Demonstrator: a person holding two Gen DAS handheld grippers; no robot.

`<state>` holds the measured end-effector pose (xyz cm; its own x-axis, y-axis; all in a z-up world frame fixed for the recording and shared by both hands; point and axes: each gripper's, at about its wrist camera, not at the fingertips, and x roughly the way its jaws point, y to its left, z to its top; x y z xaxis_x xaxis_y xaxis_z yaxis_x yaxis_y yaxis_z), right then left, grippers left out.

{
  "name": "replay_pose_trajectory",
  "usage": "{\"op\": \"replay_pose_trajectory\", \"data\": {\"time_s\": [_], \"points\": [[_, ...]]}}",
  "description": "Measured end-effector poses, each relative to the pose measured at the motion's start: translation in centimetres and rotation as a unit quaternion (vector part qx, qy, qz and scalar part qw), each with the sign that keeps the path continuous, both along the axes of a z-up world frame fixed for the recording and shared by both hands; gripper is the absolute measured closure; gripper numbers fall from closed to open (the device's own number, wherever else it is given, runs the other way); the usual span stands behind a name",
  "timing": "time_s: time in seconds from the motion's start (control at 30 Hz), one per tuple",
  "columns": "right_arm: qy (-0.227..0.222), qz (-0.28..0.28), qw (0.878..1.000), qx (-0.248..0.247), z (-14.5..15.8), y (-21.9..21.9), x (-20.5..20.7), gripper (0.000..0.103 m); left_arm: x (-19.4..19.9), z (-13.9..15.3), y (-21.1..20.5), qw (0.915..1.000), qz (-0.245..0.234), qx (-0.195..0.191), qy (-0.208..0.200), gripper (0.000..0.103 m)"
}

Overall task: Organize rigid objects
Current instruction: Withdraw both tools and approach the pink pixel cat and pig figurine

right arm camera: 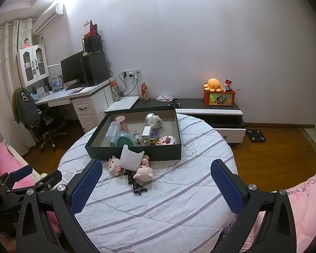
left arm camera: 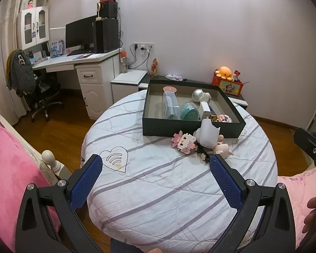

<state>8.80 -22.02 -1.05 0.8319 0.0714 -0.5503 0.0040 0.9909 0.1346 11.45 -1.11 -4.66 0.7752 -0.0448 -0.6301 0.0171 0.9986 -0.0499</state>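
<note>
On round bed, in front of dark box (right arm camera: 134,152): white cup (right arm camera: 130,157), pig figure (right arm camera: 145,171), pink block toy (right arm camera: 114,165), black clip (right arm camera: 135,184) waiting. You are hovering left gripper (left arm camera: 155,179) and right gripper (right arm camera: 154,180), jaws spread, empty. Next: approaching one item, boxing it.

We see a home bedroom. Bed with striped quilt (right arm camera: 158,200) and pink pillow (left arm camera: 8,164), white bedpost (left arm camera: 50,160). White corner desk (left arm camera: 73,61) with monitor (left arm camera: 80,31), office chair (left arm camera: 40,92) draped in clothes, glass-door cabinet (left arm camera: 33,25). Curtains (right arm camera: 2,73), wall air conditioner (right arm camera: 48,16), wood floor (right arm camera: 280,151). Low TV-style stand (right arm camera: 210,109) holds an orange plush octopus (right arm camera: 213,85).
</note>
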Motion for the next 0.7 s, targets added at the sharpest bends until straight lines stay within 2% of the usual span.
{"op": "replay_pose_trajectory", "data": {"time_s": [0.23,0.5,0.7], "points": [[0.041,0.002,0.999,0.003,-2.8,-0.4,2.4,0.000,2.6,-2.8,-0.8,0.9994,-0.009,0.012,0.030,0.000],[0.114,0.040,0.993,0.004,-7.9,0.4,7.2,0.000,7.2,-6.2,-2.3,0.9978,-0.024,0.021,0.058,0.000],[0.150,0.064,0.987,0.012,-10.7,1.1,10.7,0.000,10.8,-8.4,-3.3,0.9962,-0.032,0.030,0.076,0.000]]}}
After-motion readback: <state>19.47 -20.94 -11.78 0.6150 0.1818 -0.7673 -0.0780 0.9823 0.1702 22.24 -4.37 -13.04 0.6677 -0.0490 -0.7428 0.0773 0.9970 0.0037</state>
